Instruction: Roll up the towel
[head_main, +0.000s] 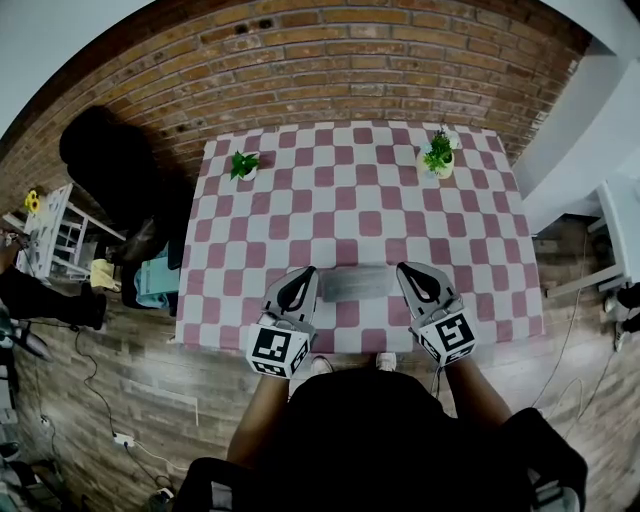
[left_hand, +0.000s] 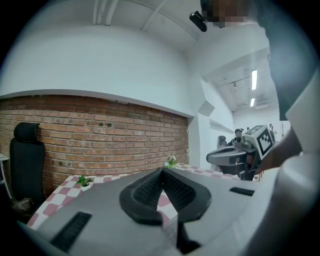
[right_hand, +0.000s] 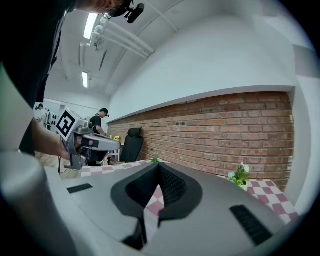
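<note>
The grey towel (head_main: 356, 283) lies as a short, narrow bundle on the checked tablecloth (head_main: 360, 200), near the table's front edge. My left gripper (head_main: 310, 270) sits at the towel's left end and my right gripper (head_main: 402, 267) at its right end, both pointing away from me. In the left gripper view the left gripper (left_hand: 162, 171) has its jaws closed tip to tip, with only tablecloth showing below them. The right gripper (right_hand: 158, 165) looks the same in its own view, shut with nothing between the pads. Neither gripper view shows the towel.
Two small potted plants stand at the table's far side, one left (head_main: 243, 164) and one right (head_main: 438, 155). A brick wall (head_main: 330, 70) runs behind the table. A black office chair (head_main: 110, 160) and a white rack (head_main: 50, 235) stand to the left.
</note>
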